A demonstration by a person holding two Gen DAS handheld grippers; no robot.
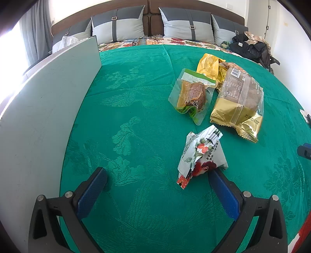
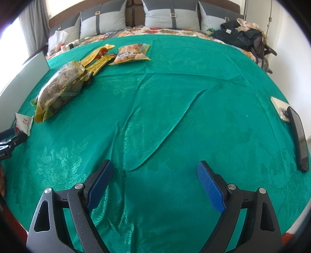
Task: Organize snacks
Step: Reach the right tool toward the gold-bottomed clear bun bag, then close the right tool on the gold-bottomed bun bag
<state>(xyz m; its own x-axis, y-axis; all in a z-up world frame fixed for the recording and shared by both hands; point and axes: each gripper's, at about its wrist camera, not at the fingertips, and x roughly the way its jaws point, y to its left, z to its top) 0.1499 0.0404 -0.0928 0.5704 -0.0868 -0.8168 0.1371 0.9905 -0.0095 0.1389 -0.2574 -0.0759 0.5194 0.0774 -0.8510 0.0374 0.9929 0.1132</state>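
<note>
On a bed spread with a green brocade cloth point(image 1: 136, 109), two hand-held tools hover over scattered snacks. The left tool point(image 1: 157, 175) stands with its blue-padded fingers as wide apart as they go, gripping nothing; a white floral-print snack packet point(image 1: 200, 155) lies crumpled on the cloth just inside its right finger, touching or nearly touching the pad. Beyond it sit a gold-and-clear bag of brown cakes point(image 1: 239, 101), a clear green-labelled pouch point(image 1: 192, 93) holding something brown, and a yellow wrapper point(image 1: 208, 64) behind them, all clustered close together. A pale grey board point(image 1: 48, 101) lies along the cloth's left edge.

The right tool point(image 2: 155, 175) also hangs open and empty, with only wrinkled green cloth between its fingers. In its view the same gold-trimmed bag of cakes point(image 2: 60, 87) lies off to the left, yellow wrappers point(image 2: 97, 58) beside it, and a flat packet of pale, rounded snacks point(image 2: 132, 52) further back. Two phones point(image 2: 297, 134) rest at the cloth's right edge. Grey pillows point(image 2: 171, 17) line the headboard, and a heap of dark clothing point(image 2: 241, 37) occupies the far right corner.
</note>
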